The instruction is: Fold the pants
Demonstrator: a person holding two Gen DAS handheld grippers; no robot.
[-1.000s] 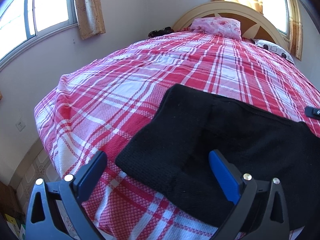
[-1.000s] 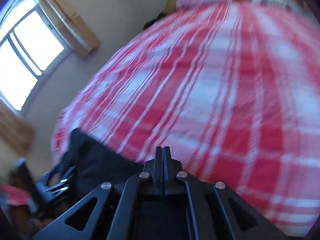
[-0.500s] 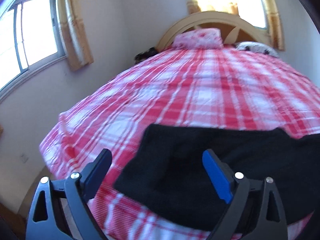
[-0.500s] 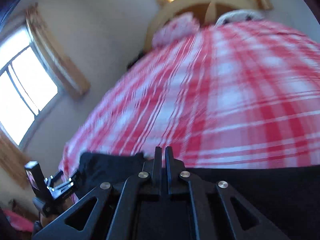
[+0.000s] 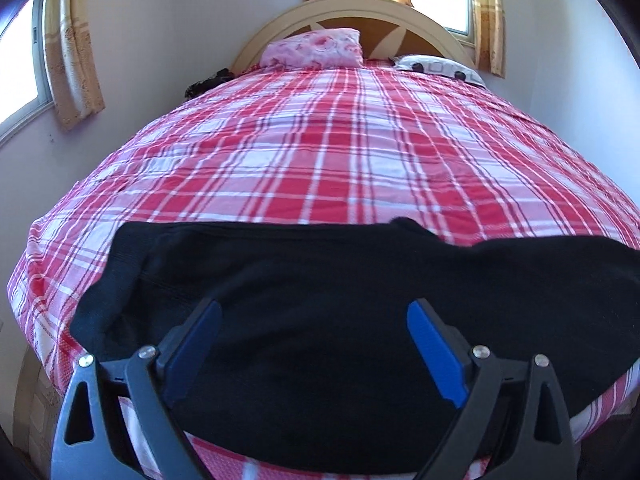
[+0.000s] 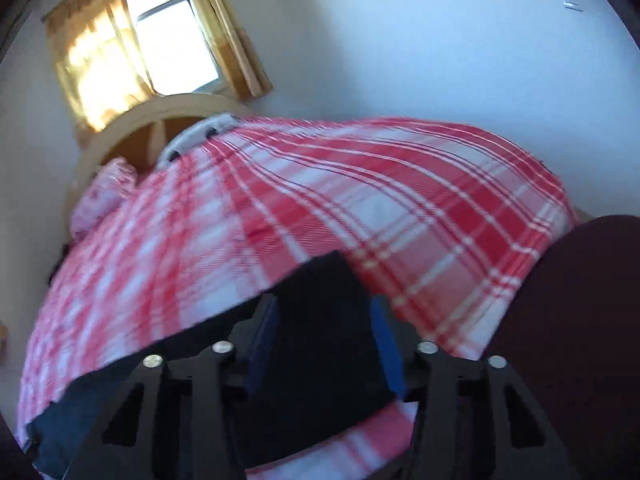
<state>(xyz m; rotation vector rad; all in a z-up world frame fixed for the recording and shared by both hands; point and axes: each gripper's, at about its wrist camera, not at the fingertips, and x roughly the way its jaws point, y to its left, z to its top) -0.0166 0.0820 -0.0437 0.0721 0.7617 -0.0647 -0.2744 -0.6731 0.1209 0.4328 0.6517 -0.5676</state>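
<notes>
Two claws — left claw point(image 5: 314, 334), right claw point(image 6: 322, 336) — both spread over one black pants point(image 5: 320, 288).

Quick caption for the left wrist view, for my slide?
Open left gripper above black pants lying across the foot of a red plaid bed.

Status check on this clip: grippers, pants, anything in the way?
Left gripper open over black pants. Right gripper open over them too. Pants flat on plaid bedspread; nothing in the way.

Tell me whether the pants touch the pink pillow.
Apart. The left wrist view shows bare plaid bedspread between the pants and the pink pillow.
</notes>
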